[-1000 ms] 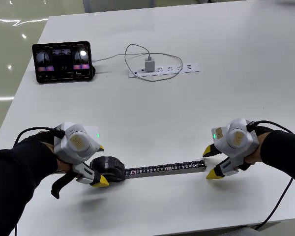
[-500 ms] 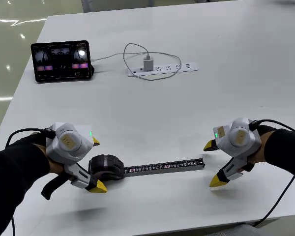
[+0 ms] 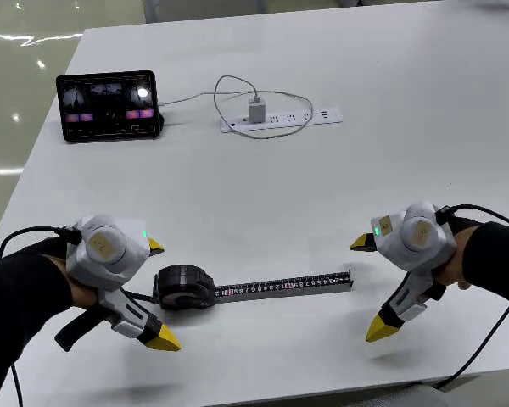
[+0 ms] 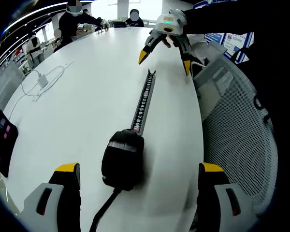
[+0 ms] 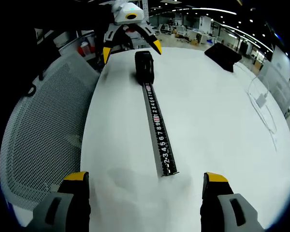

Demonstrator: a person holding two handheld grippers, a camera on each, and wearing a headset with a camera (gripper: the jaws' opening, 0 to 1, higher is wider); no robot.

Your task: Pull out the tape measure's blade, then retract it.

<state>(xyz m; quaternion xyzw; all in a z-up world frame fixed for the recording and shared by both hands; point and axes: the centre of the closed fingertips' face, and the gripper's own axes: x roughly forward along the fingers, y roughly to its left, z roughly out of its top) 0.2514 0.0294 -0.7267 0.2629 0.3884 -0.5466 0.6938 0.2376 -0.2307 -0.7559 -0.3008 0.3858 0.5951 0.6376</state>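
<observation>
Head view: a black tape measure (image 3: 205,288) lies on a white desk (image 3: 339,186), its blade (image 3: 284,286) drawn out of the case (image 3: 180,284) and resting flat on the surface, as a person in dark sleeves (image 3: 21,292) holds a yellow-tipped tool on either side. The left tool (image 3: 159,294), at the tape measure's case end, has its jaws spread wide and grips nothing. One tip sits beyond the case and one on its near side, neither touching it. The right tool (image 3: 368,287), just past the blade's free end, is likewise spread wide and empty, its tips apart from the blade.

Left gripper view: the case sits just ahead of the tool and between its two parted jaws, with bare desk on both sides of it, and a dark cord (image 4: 105,212) trails from the back of the case. The blade runs straight away from the case toward the other tool.

Right gripper view: the blade's numbered face points up, and its end hook (image 5: 169,172) lies on the desk just ahead of the parted jaws, between them and touching neither.

Well beyond the tape measure, toward the far side of the desk, stand a lit tablet (image 3: 109,105) and a white power strip (image 3: 280,119) with a charger (image 3: 258,111) plugged in and a looped white cable (image 3: 229,85). A white mesh chair back (image 4: 232,111) sits off the desk edge on the tape measure's near side.
</observation>
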